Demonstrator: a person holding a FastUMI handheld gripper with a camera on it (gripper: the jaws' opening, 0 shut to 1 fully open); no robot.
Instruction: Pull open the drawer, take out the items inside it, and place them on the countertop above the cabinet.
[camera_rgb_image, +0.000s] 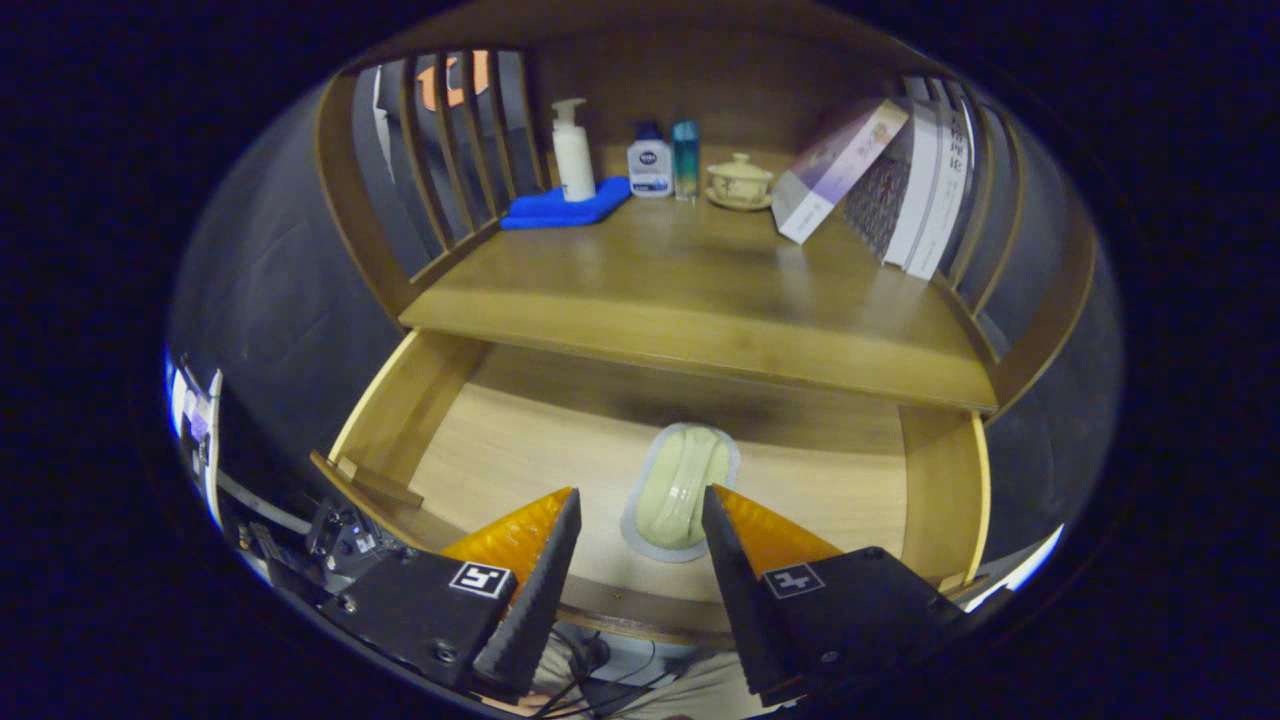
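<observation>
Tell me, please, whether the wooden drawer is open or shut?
Open: the wooden drawer is pulled out, showing a pale green packet just ahead of the open claw.

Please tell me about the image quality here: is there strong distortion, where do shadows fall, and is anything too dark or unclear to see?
Gripper view: strong fisheye bending curves the countertop edge and the side slats; a soft shadow lies under that edge on the open drawer floor, just beyond the pale packet; the open gripper straddles the packet, sharp enough; light is dim and warm, the surroundings beside the cabinet nearly black.
</observation>
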